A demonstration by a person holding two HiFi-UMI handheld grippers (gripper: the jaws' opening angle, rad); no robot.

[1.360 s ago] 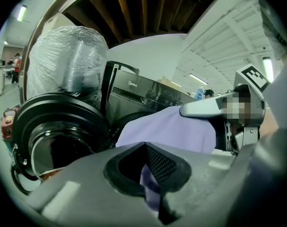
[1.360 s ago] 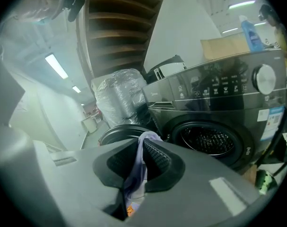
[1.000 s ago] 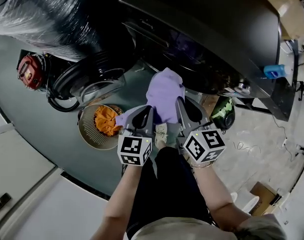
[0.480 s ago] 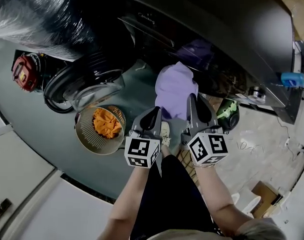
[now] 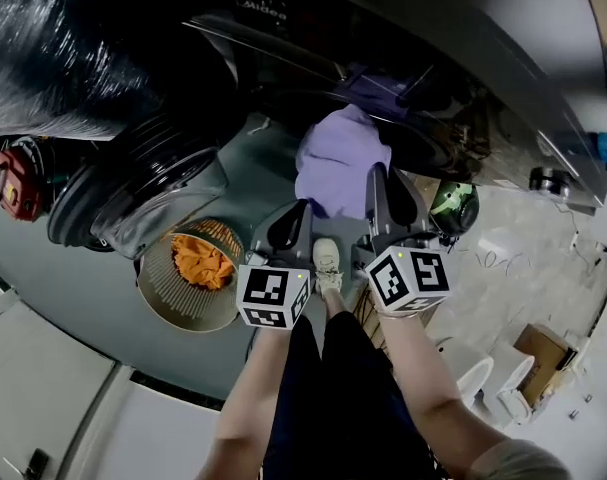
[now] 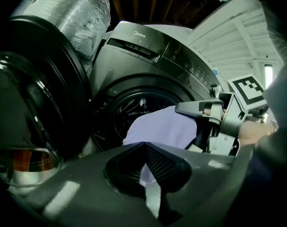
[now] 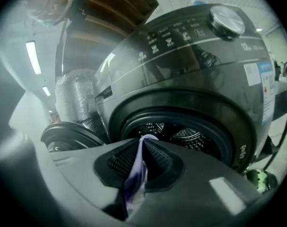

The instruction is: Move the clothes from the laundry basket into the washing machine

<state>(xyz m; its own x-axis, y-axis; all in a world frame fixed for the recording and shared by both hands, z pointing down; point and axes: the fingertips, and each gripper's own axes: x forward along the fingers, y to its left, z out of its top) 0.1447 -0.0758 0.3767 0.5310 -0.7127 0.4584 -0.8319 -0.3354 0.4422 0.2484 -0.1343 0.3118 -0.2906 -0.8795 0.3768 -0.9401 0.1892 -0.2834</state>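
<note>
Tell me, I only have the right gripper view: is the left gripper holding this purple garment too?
Observer: Yes, the left gripper is shut on the purple garment as well.
Operator: Anything left in the basket?
Observer: One orange cloth lies in the laundry basket.
Operator: Is the garment in the drum?
Observer: Not by the head view; it bunches just outside the washing machine opening.

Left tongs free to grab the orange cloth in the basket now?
Probably not yet: the left tongs are shut on the purple garment, as are the right tongs. The orange cloth lies uncovered in the open basket.
</note>
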